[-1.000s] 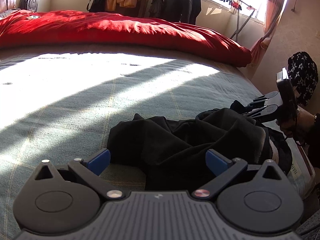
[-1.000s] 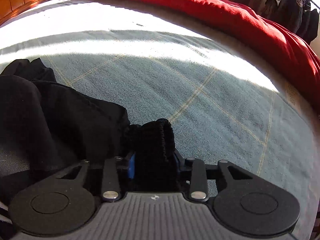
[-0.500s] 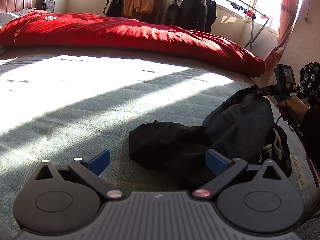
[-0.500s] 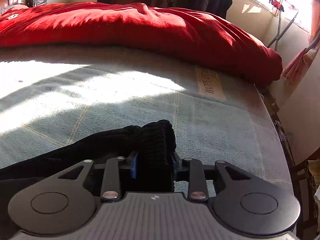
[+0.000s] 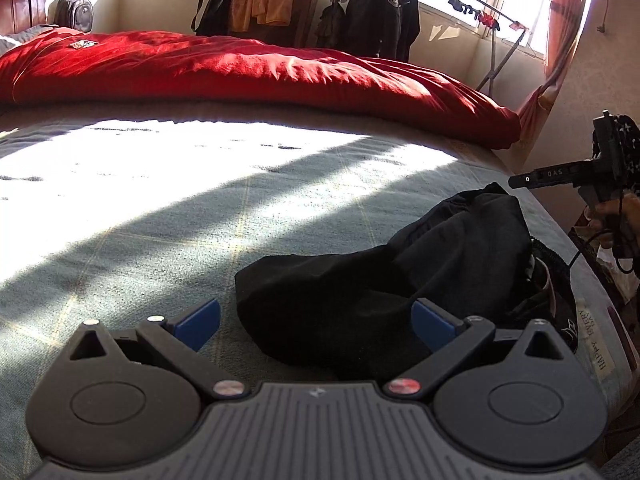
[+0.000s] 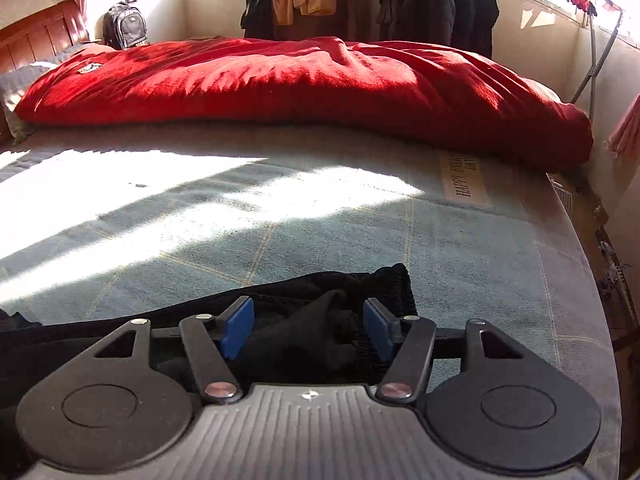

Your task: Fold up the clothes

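The black garment (image 5: 404, 280) lies crumpled on the grey-blue checked bed (image 5: 200, 216), near its right edge. The right tongs (image 6: 308, 326) have just been opening — their blue pads now stand clear of the ribbed cuff (image 6: 394, 284) lying loose between them. The left tongs (image 5: 316, 322) stand wide, empty, just above the garment's near end. A red duvet (image 5: 260, 68) runs along the far side of the bed.

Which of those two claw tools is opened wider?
The left gripper: its blue pads stand far apart, with only the edge of the black garment between. The right gripper's have just opened, narrower, around the ribbed cuff.
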{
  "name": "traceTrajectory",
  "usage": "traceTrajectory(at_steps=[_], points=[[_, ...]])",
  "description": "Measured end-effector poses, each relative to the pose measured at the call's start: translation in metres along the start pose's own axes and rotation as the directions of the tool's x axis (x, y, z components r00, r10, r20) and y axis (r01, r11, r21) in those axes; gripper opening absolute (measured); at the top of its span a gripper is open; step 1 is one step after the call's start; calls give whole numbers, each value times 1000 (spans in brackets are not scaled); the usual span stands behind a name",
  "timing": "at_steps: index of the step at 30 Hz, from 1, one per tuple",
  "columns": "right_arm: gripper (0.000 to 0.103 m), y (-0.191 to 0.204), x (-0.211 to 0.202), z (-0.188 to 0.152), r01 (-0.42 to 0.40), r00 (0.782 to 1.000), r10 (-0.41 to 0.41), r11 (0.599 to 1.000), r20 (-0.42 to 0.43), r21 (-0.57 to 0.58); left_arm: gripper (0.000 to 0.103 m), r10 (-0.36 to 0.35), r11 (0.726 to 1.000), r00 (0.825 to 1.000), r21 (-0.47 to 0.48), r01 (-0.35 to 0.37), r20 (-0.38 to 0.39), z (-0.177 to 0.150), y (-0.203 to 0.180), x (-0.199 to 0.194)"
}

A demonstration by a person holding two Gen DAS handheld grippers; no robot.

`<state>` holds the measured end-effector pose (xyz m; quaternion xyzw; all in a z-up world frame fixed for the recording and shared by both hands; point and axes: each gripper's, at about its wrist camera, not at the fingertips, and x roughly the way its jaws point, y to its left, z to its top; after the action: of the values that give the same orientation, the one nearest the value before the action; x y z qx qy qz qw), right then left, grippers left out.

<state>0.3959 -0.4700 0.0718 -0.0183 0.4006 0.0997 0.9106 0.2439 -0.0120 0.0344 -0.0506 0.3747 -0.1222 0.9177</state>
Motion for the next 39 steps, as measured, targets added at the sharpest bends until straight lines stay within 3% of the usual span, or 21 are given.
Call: traceTrajectory(at_steps=[3, 6, 11, 15, 17, 20, 23, 27, 31, 35, 39], points=[[67, 29, -18, -6, -64, 998, 64, 997, 13, -31, 100, -1, 999, 1000, 50, 1, -2, 0, 1, 7], [67, 59, -34, -11, -131, 991, 132, 990, 20, -53, 86, -10, 995, 1000, 99, 10, 1, 0, 7, 11], [67, 109, -45, -16, -225, 974, 225, 973, 12, -45, 85, -2, 986, 1000, 167, 4, -17, 1, 32, 22], [67, 156, -49, -24, -191, 981, 192, 980, 6, -52, 85, 12, 953, 999, 303, 4, -50, -1, 51, 40], [68, 179, -53, -31, -168, 986, 168, 985, 8, -33, 85, -16, 938, 998, 343, 38, -68, -2, 59, 49], [72, 206, -60, -43, -128, 991, 128, 992, 25, -9, 85, -77, 926, 994, 364, 100, -79, -4, 70, 61], [74, 231, -64, -55, -88, 995, 86, 995, 45, 46, 85, -83, 925, 995, 368, 97, -55, -4, 76, 70], [74, 251, -68, -65, -97, 992, 82, 981, 94, 166, 85, -102, 936, 995, 337, 102, -17, 2, 83, 80], [76, 266, -71, -70, -95, 991, 67, 963, 117, 254, 84, -130, 918, 991, 377, 122, -3, 0, 80, 90], [76, 276, -74, -75, -39, 995, 13, 962, 96, 271, 49, -107, 896, 993, 436, 79, 40, -7, 76, 94], [76, 277, -77, -80, 3, 997, -26, 959, 77, 283, 42, -139, 907, 990, 406, 114, 32, 1, 84, 95]])
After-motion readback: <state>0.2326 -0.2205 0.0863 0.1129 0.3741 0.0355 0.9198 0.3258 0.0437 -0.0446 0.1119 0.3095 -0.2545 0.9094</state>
